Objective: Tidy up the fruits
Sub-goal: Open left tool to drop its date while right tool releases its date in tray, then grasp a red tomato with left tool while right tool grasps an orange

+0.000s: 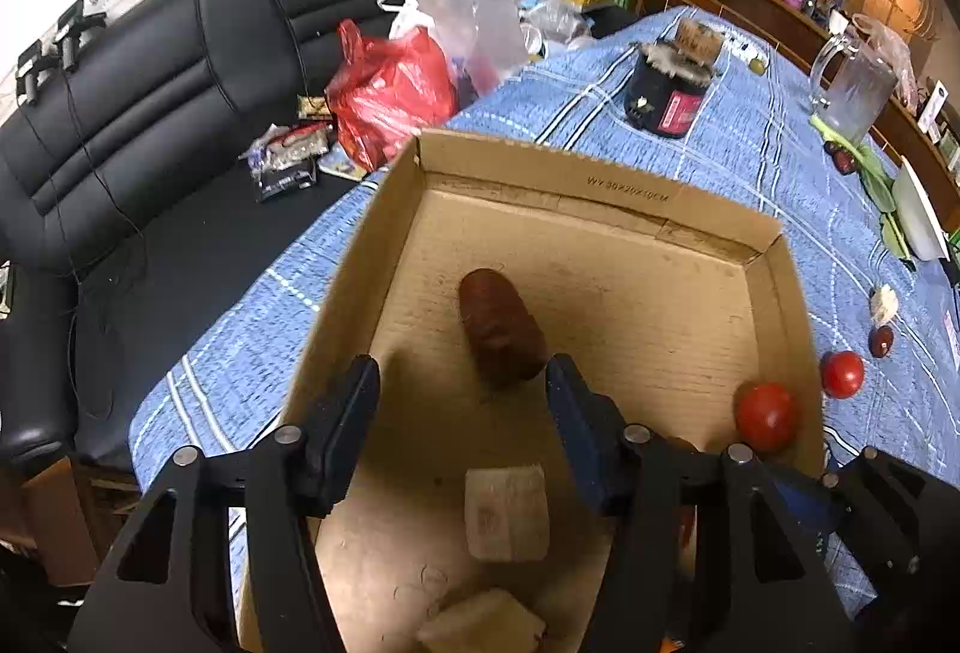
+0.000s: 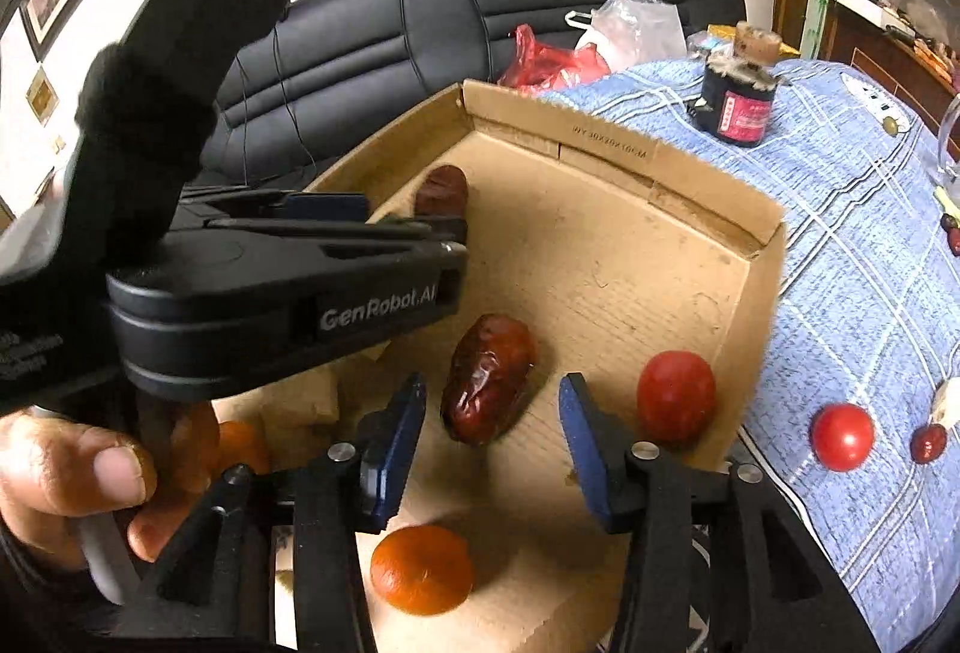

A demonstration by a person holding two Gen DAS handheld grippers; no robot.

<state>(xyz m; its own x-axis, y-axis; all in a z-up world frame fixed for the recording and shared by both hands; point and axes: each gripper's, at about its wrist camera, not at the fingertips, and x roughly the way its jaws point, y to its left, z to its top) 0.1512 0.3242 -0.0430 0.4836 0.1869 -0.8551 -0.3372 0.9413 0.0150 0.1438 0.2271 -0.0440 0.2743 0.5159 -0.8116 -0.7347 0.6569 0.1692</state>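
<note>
Left gripper [image 1: 462, 383] spread wide above cardboard box [image 1: 600, 185], empty. Red date [image 1: 501, 329] on box floor at 12 o'clock, boxed tomato [image 1: 767, 416] at 3 o'clock, another tomato [image 1: 842, 374] just outside on blue cloth [image 1: 750, 137].

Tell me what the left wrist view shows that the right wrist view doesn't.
Only the left wrist view shows the glass pitcher and the pale cut chunk between the left gripper fingers. Only the right wrist view shows the orange, the person's hand and the open right gripper. Both show the cardboard box, red tomatoes and the dark jar.
</note>
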